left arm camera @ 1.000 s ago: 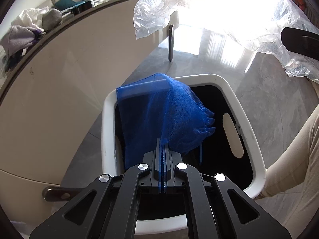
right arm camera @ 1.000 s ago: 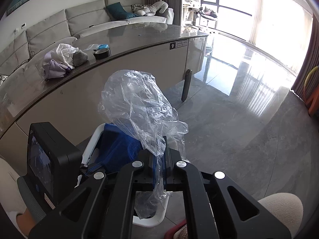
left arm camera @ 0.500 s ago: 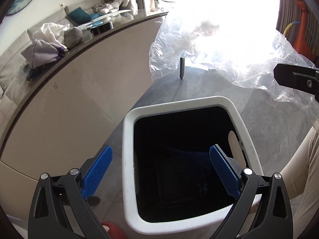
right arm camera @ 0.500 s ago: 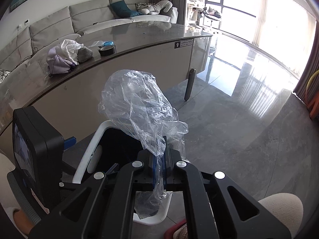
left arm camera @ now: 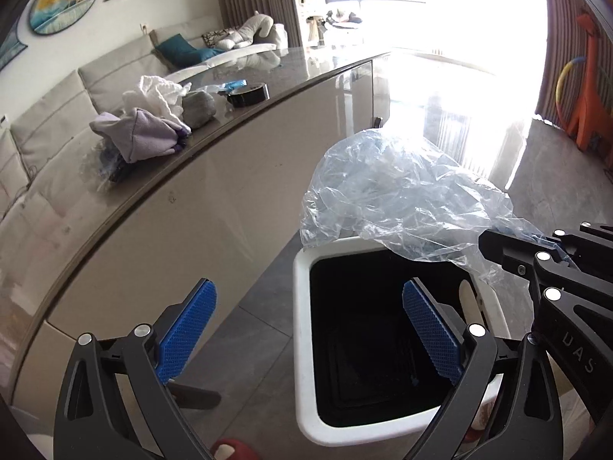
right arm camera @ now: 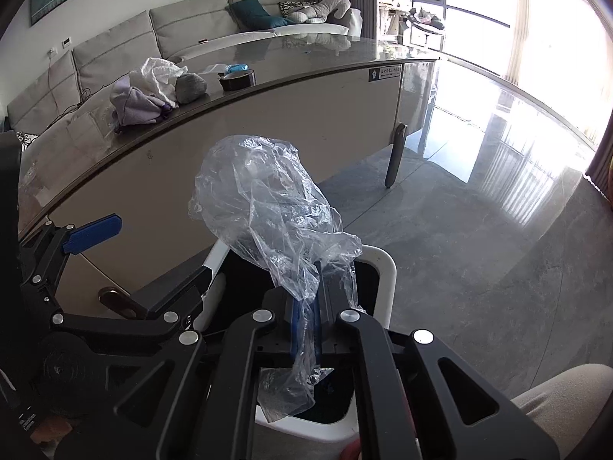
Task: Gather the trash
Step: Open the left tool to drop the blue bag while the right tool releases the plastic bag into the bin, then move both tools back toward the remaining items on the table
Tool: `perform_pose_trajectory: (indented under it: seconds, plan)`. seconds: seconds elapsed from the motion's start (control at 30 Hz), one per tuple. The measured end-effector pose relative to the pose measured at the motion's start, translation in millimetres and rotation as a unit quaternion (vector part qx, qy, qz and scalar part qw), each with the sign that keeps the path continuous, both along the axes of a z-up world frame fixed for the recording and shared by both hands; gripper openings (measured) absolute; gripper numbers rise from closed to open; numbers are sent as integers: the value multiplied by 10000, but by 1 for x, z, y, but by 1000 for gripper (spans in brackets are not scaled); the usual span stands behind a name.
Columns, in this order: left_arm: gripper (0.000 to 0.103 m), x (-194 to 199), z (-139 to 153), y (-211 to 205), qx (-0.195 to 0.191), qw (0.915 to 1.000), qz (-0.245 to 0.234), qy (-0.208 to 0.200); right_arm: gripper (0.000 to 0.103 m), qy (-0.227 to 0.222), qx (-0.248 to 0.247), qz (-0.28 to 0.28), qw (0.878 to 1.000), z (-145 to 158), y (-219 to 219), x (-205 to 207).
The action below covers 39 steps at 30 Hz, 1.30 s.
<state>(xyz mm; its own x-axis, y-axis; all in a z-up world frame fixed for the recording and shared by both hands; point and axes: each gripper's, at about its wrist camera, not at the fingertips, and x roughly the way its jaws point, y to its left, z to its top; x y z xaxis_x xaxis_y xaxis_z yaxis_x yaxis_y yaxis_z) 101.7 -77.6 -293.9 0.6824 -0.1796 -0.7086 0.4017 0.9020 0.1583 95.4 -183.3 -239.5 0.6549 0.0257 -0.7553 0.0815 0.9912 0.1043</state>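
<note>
A white trash bin [left arm camera: 302,345] with a dark inside stands on the grey floor beside the curved table. My left gripper [left arm camera: 310,329] is open and empty above the bin's left rim. My right gripper [right arm camera: 306,295] is shut on a crumpled clear plastic bag [right arm camera: 264,207], held over the bin [right arm camera: 387,291]. The bag [left arm camera: 394,191] also shows in the left wrist view, over the bin's far rim. The blue net inside the bin is too dark to make out.
On the curved table [left arm camera: 191,176] lie a purple cloth [left arm camera: 141,134], white crumpled paper [left arm camera: 157,92], a grey lump [left arm camera: 197,107] and a black tape roll [left arm camera: 247,94]. A table leg [right arm camera: 394,153] stands on the floor. A sofa lies behind.
My left gripper opened and dropped the blue net into the bin, then lifted and moved left. My right gripper has brought the clear bag closer over the bin.
</note>
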Motion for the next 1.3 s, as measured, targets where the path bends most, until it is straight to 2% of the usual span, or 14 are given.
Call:
perform_pose_trajectory:
  seconds: [0.07,0.2,0.43,0.47,0.53,0.57,0.6,0.67,0.73,0.93,1.3]
  plan:
    - [97,1,3,9,51,9999,97,-88,7,-6,-10,38,10000,-4,3,3]
    - [97,9,15,27,-92,9992,355,-159,7,106,-35,110,9999,-17,8,8]
    - [98,19,30,41,-531,9974,469,-117,8,429,-130,262,9986,-44,18,10]
    - [98,20,31,42,-575,9973,455,-95,13,497,-132,293,9982,-48,20,12]
    - [98,17,31,40,-575,9972,462,-138,42,552,-129,342,9978,-54,22,13]
    - [98,18,32,40,-564,9972,459,-169,69,529,-194,300,9980,-56,22,12]
    - [98,14,32,40,-551,9972,456,-203,86,513,-290,243,9980,-58,22,11]
    - [98,14,33,39,-532,9973,452,-216,89,497,-398,213,9977,-62,24,11]
    - [98,13,33,39,-524,9973,468,-202,97,619,-472,214,9967,-69,25,13]
    - [98,8,35,46,-622,9967,469,-208,98,648,-513,221,9963,-71,24,14]
    - [98,6,42,54,-647,9958,557,-338,98,-127,-479,354,9981,-38,30,10]
